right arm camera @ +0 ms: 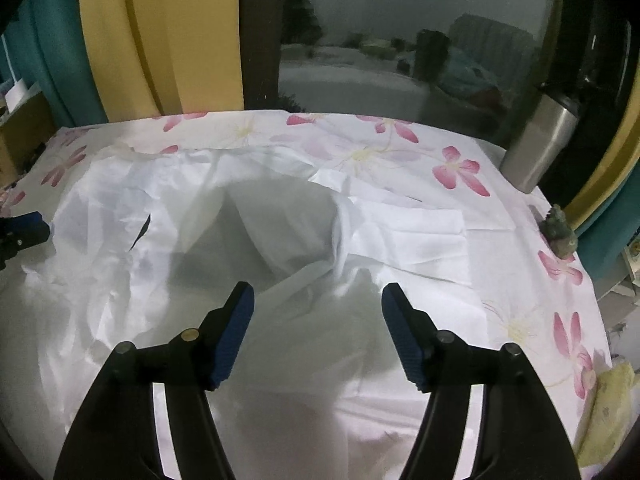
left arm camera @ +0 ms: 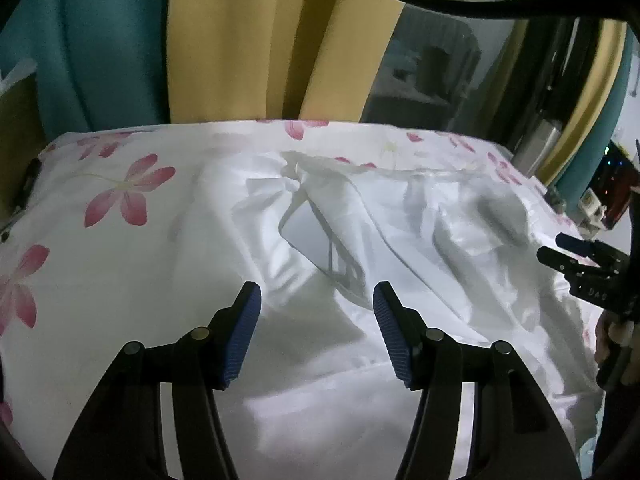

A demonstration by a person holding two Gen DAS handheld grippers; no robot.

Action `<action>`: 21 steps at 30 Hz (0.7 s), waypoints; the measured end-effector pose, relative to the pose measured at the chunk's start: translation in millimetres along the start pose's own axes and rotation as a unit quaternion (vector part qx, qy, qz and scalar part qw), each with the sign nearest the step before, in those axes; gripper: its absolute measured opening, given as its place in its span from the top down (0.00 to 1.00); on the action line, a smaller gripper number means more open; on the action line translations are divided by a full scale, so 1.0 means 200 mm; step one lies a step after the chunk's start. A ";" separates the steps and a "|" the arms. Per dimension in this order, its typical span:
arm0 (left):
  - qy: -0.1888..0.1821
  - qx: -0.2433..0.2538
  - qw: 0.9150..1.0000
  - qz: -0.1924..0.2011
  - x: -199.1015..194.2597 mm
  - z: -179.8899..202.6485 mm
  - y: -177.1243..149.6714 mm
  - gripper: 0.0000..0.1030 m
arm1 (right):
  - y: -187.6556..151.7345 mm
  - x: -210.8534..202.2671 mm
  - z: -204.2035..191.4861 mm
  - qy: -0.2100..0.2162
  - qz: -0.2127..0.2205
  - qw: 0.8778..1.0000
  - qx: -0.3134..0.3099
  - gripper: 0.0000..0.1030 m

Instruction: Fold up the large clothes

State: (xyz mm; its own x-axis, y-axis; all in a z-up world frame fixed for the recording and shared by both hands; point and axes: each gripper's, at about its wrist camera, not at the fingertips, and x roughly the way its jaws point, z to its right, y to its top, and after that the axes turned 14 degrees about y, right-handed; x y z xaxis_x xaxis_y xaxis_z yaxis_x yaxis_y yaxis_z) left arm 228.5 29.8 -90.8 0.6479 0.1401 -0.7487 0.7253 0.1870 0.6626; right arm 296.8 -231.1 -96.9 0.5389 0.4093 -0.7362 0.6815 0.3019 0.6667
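A large white garment [left arm camera: 400, 232] lies crumpled on a table covered with a white cloth with pink flowers [left arm camera: 120, 196]. It also shows in the right wrist view [right arm camera: 280, 232], with a folded part at its right side. My left gripper [left arm camera: 317, 294] is open and empty, just above the garment's near part. My right gripper [right arm camera: 318, 294] is open and empty above the garment's near edge. The right gripper also shows at the right edge of the left wrist view [left arm camera: 576, 256]. The left gripper shows at the left edge of the right wrist view [right arm camera: 24, 230].
A steel flask [right arm camera: 536, 144] stands at the table's far right corner by a dark window. A small grey figurine [right arm camera: 560, 232] sits on the right edge. A yellow cloth [right arm camera: 604, 412] lies at the near right. Yellow and teal curtains [left arm camera: 240, 40] hang behind.
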 end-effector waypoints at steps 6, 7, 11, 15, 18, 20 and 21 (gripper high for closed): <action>-0.004 -0.010 1.000 0.018 -0.13 -0.03 -0.04 0.40 | -0.03 -0.10 -0.02 -0.001 0.014 1.000 0.000 0.34; -0.005 -0.011 1.000 0.020 -0.15 -0.03 -0.05 0.40 | -0.04 -0.13 -0.02 -0.001 0.016 1.000 0.000 0.34; -0.007 -0.015 0.999 0.030 -0.23 -0.04 -0.10 0.40 | -0.08 -0.20 -0.02 -0.005 0.024 1.000 0.002 0.34; -0.010 -0.023 0.999 0.038 -0.32 -0.06 -0.15 0.40 | -0.15 -0.29 -0.01 -0.009 0.033 0.999 0.010 0.34; -0.014 -0.030 0.999 0.043 -0.39 -0.08 -0.21 0.40 | -0.21 -0.36 0.00 -0.013 0.038 0.999 0.017 0.34; -0.015 -0.032 0.999 0.042 -0.42 -0.09 -0.26 0.40 | -0.24 -0.40 0.01 -0.017 0.043 0.999 0.020 0.34; -0.014 -0.032 0.999 0.041 -0.43 -0.09 -0.27 0.40 | -0.26 -0.42 0.02 -0.020 0.044 0.999 0.022 0.34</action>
State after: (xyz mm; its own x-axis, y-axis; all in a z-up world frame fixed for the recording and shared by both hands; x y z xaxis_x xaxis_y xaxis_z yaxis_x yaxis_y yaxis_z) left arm 129.6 25.7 -63.4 0.7115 0.1298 -0.6906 0.6537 0.2382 0.7183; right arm 217.9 -284.4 -69.3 0.6166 0.3981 -0.6792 0.6513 0.2266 0.7242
